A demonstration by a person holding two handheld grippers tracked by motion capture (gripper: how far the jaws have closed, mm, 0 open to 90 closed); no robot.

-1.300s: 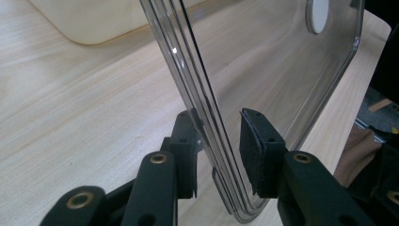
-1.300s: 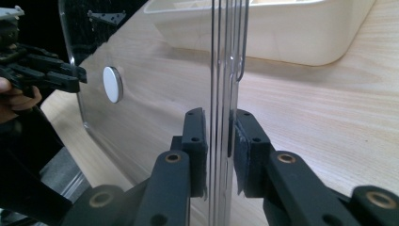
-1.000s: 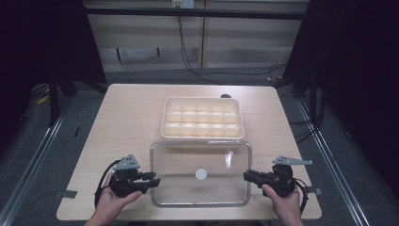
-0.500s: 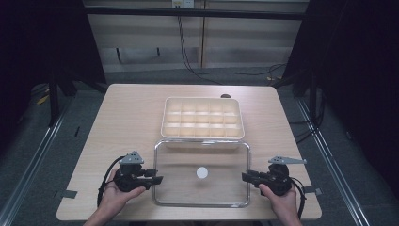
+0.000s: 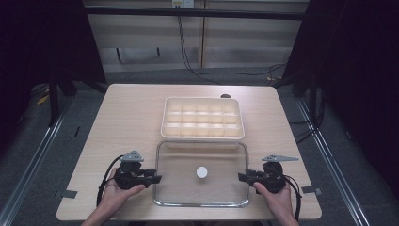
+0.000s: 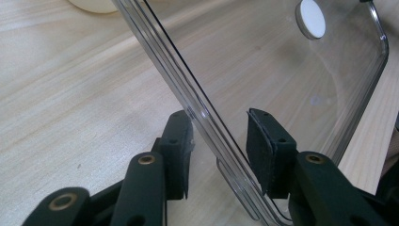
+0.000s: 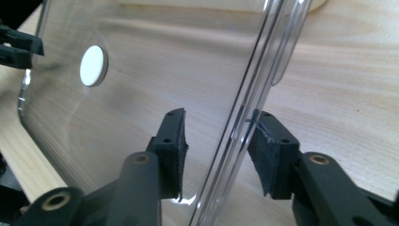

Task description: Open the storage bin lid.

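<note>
Both grippers are at the clear lid [image 5: 201,173] now, one on each short side. The lid lies flat on the table [image 5: 122,122], just on the person's side of the cream compartment box [image 5: 203,117], its far edge close to the box's near wall. A white round knob [image 5: 202,172] sits at the lid's middle.

The left gripper [image 5: 153,178] straddles the lid's left rim [image 6: 207,117]: jaws spread, one pad on either side of the rim, not yet pinching. The right gripper [image 5: 243,177] mirrors it at the lid's right rim [image 7: 244,113], also spread, though the pad outside the lid looks very near the rim, perhaps touching.

So the approach looks done and the grip is not. Judging from this, what's left is closing both sets of jaws on the rim, lifting the lid level, and carrying it away from the person to settle over the box, which stands uncovered and, as far as I can see, empty.
</note>
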